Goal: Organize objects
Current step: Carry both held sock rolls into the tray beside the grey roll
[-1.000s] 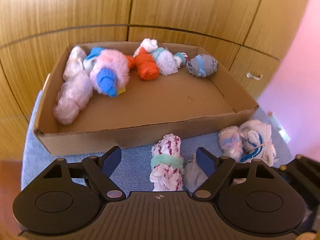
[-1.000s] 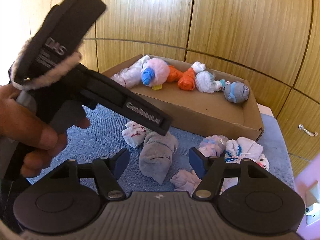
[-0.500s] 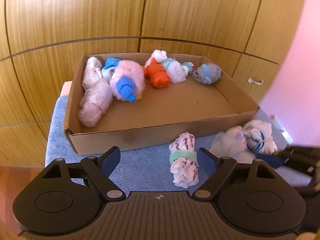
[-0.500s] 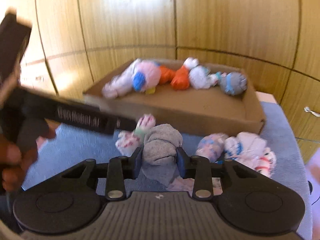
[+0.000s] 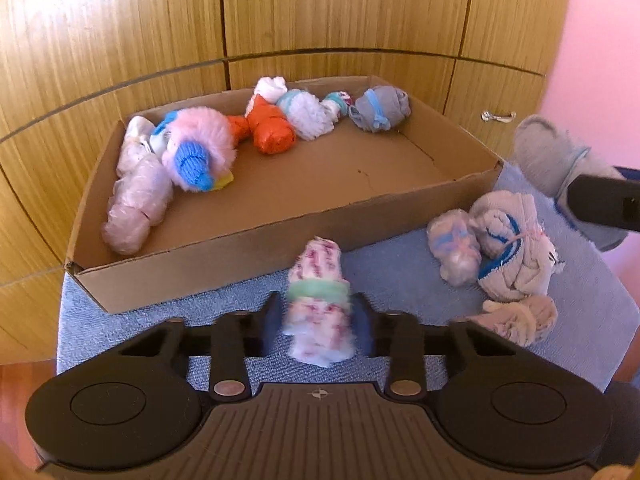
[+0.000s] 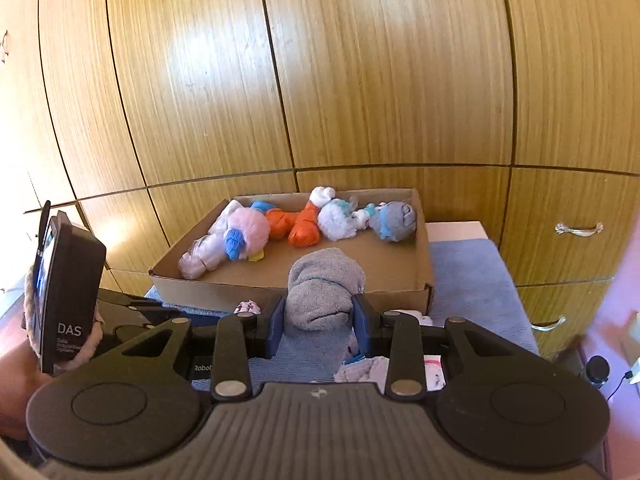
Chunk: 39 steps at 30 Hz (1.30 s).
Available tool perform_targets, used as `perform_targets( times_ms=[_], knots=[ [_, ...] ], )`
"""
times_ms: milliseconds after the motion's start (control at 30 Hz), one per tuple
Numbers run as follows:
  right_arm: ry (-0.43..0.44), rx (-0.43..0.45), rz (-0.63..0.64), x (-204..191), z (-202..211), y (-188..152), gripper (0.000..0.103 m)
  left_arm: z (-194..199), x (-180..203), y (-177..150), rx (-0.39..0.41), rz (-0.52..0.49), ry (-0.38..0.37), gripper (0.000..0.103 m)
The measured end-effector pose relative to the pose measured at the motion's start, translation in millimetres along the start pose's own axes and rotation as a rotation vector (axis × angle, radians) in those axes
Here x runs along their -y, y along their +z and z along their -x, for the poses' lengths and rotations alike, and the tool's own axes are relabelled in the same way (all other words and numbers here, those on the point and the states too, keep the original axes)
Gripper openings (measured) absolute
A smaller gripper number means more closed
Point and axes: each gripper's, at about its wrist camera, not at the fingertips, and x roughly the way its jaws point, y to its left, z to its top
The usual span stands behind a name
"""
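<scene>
A white sock roll (image 5: 320, 304) is clamped by the left gripper (image 5: 318, 322), whose jaws have just been closing. A grey roll (image 6: 324, 290) is gripped by the right gripper (image 6: 319, 316). At twelve o'clock, the box (image 5: 260, 248) could be snagged if rolls are carried low.

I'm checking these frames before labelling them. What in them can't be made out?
- Left wrist view: the white-and-red sock roll in the left gripper is motion-blurred, so its print is unreadable.
- Right wrist view: the grey sock bundle in the right gripper hides the near wall of the cardboard box behind it.
- Right wrist view: loose socks are mostly covered by the gripper body.
</scene>
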Motion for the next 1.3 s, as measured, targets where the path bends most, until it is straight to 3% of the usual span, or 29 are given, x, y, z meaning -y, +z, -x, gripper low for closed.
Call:
perform_targets(
  times_ms=[233, 467, 667, 1033, 1300],
  knots=[
    [0.007, 0.008, -0.013, 3.6, 4.3, 4.3, 0.033, 18.5, -4.9, 5.4, 0.031, 0.008, 0.0, 0.035],
    [0.018, 0.046, 0.016, 11.0, 7.7, 38.8, 0.033, 40.3, -7.2, 42.5, 0.095, -0.002, -0.002, 0.035],
    [0.02, 0.046, 0.039, 18.3, 0.6, 57.3, 0.033, 48.0, -15.1, 61.7, 0.097, 0.036, -0.031, 0.035],
    [0.054, -0.026, 0.097, 32.4, -52.0, 73.3, 0.033, 4.5, -17.2, 101.7, 0.092, 0.026, -0.028, 0.035],
    [0.078, -0.143, 0.178, 43.9, -122.7, 79.1, 0.033, -59.8, -24.4, 122.9, 0.007, 0.069, -0.032, 0.035]
  ],
)
